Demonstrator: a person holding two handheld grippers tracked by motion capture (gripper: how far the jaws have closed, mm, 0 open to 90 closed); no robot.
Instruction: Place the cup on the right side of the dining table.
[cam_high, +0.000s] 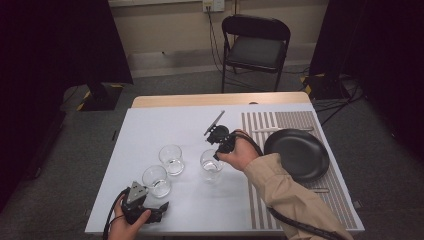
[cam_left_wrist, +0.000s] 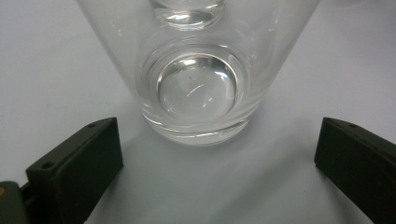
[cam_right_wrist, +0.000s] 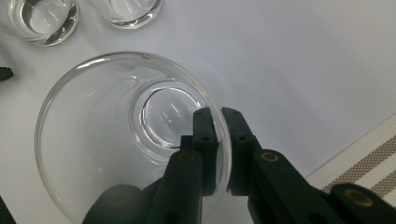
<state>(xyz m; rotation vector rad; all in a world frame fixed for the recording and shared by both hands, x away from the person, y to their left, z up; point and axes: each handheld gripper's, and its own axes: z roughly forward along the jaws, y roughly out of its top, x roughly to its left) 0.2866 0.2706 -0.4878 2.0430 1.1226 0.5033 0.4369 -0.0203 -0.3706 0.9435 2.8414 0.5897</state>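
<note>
Three clear empty glasses stand on the white table (cam_high: 150, 130). My right gripper (cam_high: 218, 155) is shut on the rim of the right glass (cam_high: 211, 166), one jaw inside the wall and one outside. The right gripper view shows that pinch (cam_right_wrist: 219, 140) on the near rim of this glass (cam_right_wrist: 116, 140). My left gripper (cam_high: 152, 198) rests low near the front edge and is open. Its jaws (cam_left_wrist: 218, 144) stand wide apart just short of the base of the near-left glass (cam_left_wrist: 196, 88), apart from it. The middle glass (cam_high: 171, 159) stands behind that one.
A black plate (cam_high: 297, 152) lies on a striped placemat (cam_high: 260, 125) at the right, with a pale utensil (cam_high: 280, 130) above it. A black chair (cam_high: 255, 47) stands beyond the table's far edge. The two other glasses (cam_right_wrist: 39, 21) (cam_right_wrist: 126, 11) stand close beyond the held one.
</note>
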